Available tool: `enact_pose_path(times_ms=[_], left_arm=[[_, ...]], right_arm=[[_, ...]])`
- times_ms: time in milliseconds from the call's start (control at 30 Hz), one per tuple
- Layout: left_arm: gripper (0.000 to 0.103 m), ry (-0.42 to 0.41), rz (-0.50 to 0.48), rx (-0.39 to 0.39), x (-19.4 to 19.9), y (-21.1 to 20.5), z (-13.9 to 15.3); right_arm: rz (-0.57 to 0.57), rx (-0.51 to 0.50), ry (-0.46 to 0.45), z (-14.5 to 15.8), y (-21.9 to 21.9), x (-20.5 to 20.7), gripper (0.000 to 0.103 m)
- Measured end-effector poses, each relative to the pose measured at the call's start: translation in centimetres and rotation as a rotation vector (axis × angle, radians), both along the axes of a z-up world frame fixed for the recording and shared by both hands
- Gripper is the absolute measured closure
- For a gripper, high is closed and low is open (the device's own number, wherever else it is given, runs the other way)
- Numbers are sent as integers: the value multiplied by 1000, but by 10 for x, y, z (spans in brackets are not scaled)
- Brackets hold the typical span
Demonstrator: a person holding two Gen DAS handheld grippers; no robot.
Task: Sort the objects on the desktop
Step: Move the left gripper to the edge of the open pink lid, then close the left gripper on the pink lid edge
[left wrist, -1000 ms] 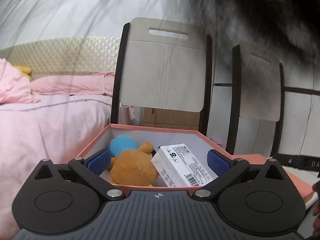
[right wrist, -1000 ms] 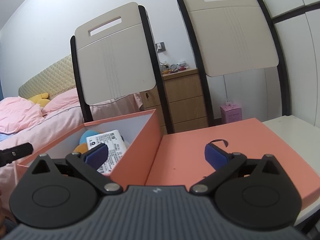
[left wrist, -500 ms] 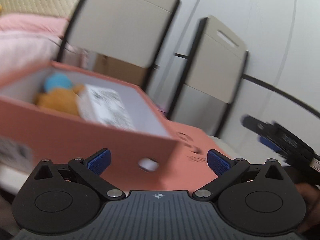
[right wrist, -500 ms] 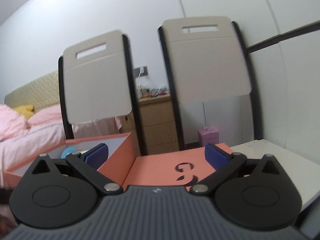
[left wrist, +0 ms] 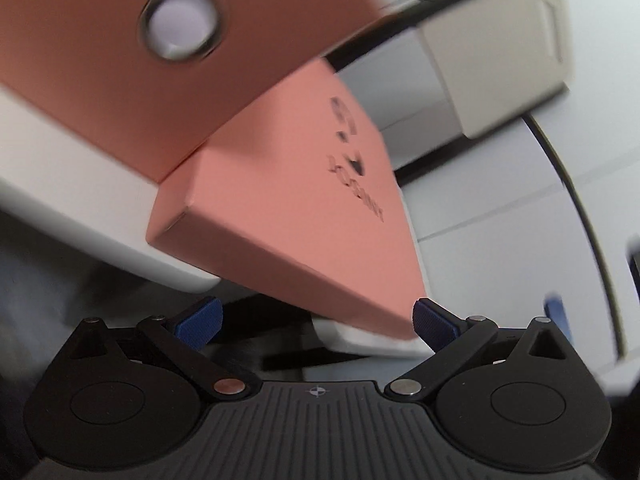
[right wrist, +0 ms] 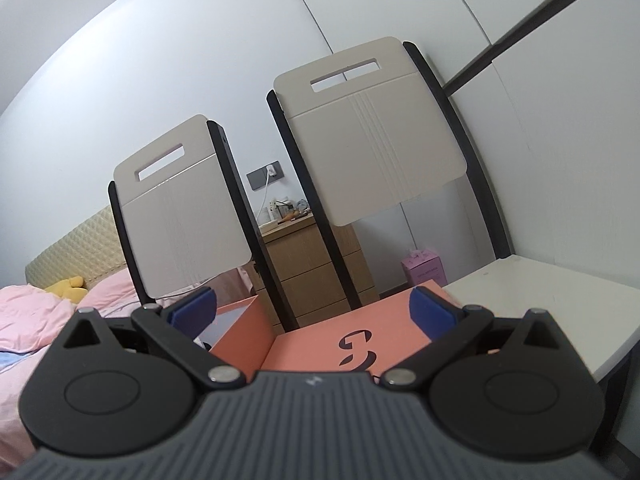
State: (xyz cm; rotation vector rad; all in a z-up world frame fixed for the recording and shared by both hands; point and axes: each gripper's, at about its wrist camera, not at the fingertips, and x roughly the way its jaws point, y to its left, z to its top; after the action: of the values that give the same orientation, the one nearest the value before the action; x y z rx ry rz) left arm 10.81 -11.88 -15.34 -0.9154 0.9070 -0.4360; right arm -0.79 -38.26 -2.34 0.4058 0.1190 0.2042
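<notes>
The salmon-pink box (left wrist: 100, 92) with a round hole in its side stands on the white table (left wrist: 80, 216); its flat lid (left wrist: 296, 216) with dark lettering lies beside it, overhanging the table edge. My left gripper (left wrist: 316, 320) is open and empty, tilted, low in front of the lid's near edge. My right gripper (right wrist: 312, 312) is open and empty, held back from the lid (right wrist: 360, 340) and the box (right wrist: 240, 328). The box's contents are hidden.
Two folded beige chairs (right wrist: 184, 216) (right wrist: 372, 128) lean against the white wall behind the table. A wooden drawer unit (right wrist: 316, 264) stands between them. A bed with pink bedding (right wrist: 36, 316) is at the left. White table surface (right wrist: 528, 296) extends to the right.
The left gripper dropped below the table edge and rolled, so the box interior left its view. The right gripper pulled back and tilted upward. Both stayed open.
</notes>
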Motion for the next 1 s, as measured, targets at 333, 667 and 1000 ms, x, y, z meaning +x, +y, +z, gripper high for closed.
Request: enact_pose_path(times_ms=[333, 667, 1000], left_arm=[[16, 147, 161, -247, 19, 2, -41], [50, 193, 181, -386, 15, 4, -60], [54, 214, 164, -420, -22, 8, -59]], right_arm=[[49, 20, 22, -2, 0, 2, 0], [44, -24, 46, -5, 9, 6, 0], [38, -52, 61, -7, 12, 7, 0]])
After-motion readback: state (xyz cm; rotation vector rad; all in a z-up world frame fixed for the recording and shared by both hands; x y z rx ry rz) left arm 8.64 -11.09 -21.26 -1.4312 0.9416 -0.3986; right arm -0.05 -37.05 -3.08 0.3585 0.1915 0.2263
